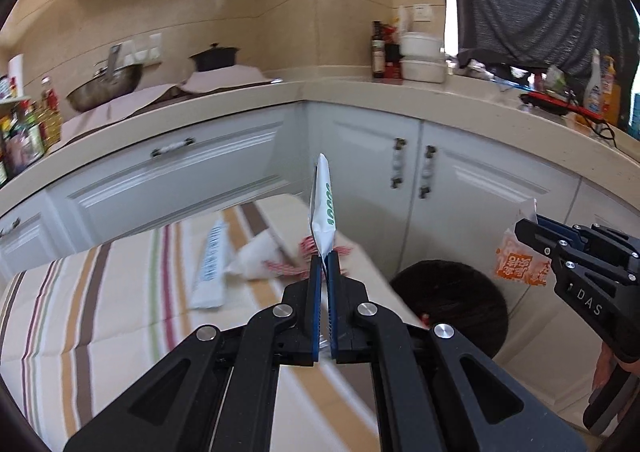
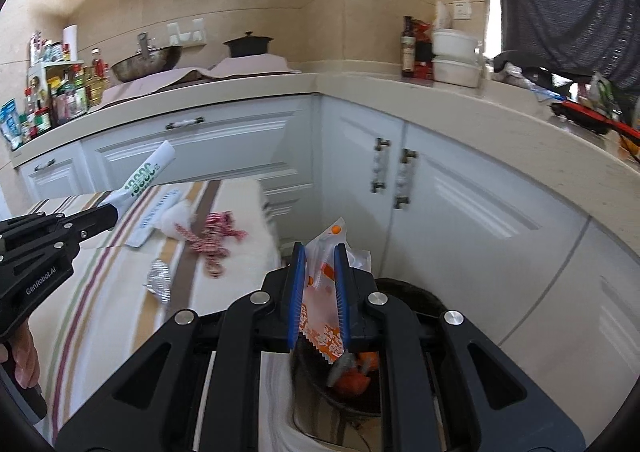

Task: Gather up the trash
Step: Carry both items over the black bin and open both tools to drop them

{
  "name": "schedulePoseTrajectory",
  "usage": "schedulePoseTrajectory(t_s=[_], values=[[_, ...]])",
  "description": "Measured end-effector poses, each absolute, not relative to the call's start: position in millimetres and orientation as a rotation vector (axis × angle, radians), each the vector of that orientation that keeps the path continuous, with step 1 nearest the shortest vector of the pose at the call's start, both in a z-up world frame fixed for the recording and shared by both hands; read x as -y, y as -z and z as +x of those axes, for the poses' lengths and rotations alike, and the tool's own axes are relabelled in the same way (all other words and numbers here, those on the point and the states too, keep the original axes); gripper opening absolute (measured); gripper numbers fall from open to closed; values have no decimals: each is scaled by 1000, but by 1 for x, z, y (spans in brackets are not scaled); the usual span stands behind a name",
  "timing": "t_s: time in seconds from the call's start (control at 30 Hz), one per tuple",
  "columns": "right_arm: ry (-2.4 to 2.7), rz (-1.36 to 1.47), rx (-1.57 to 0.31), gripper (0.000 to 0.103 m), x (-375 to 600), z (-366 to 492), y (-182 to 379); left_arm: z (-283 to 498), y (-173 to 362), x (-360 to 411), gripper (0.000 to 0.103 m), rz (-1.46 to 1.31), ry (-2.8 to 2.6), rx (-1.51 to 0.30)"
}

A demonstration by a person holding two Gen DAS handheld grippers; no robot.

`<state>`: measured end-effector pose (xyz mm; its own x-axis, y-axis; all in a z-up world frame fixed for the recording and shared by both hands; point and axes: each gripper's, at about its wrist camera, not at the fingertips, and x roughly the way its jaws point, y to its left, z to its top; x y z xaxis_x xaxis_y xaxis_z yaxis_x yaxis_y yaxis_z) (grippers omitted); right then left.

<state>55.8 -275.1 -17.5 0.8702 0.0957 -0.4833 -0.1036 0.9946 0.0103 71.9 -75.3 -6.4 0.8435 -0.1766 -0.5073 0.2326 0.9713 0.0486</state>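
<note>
Left gripper (image 1: 325, 264): jaws pressed together on white wrapper with green print (image 1: 323, 208), pinched at its lower end, remainder standing upright above fingertips toward 12 o'clock. Same wrapper (image 2: 148, 176) in right wrist view: projecting toward 1 o'clock from left gripper (image 2: 114, 212), held clear above striped tablecloth (image 2: 100, 292). Right gripper (image 2: 320, 292): jaws closed nearly together on orange-and-white packet (image 2: 320, 280), blue pads (image 2: 298, 292) pressing both sides, packet crumpled between them, upper end at 12 o'clock, lower end hanging toward 6 o'clock. Same packet (image 1: 520, 260) in left wrist view: at 3 o'clock, at tip of right gripper (image 1: 528, 228), in front of white cabinet doors (image 1: 400, 212). Dark round bin (image 1: 452, 304): on floor beside table edge, at 4 o'clock from left fingertips; in right wrist view directly under right gripper, bin (image 2: 420, 304) containing orange item (image 2: 356, 372). Remaining on tablecloth: long white wrapper with blue print (image 2: 154, 216), white crumpled piece (image 2: 180, 218) touching it, red-and-white patterned scrap (image 2: 214, 240) just beside at 3 o'clock, crumpled foil (image 2: 158, 280) at 7 o'clock from scrap. Hand (image 2: 20, 364) on left gripper handle at 8 o'clock, partly cut by frame edge. Countertop (image 2: 440, 100) along 10 to 2 o'clock, carrying pan (image 2: 146, 60) and dark pot (image 2: 248, 44).
</note>
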Motion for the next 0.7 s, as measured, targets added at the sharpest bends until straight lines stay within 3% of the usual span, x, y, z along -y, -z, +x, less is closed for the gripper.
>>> schedulePoseTrajectory(t_s=[0.7], values=[[19, 56, -522, 15, 361, 82, 48, 104, 35, 173, 3, 189, 306, -574]])
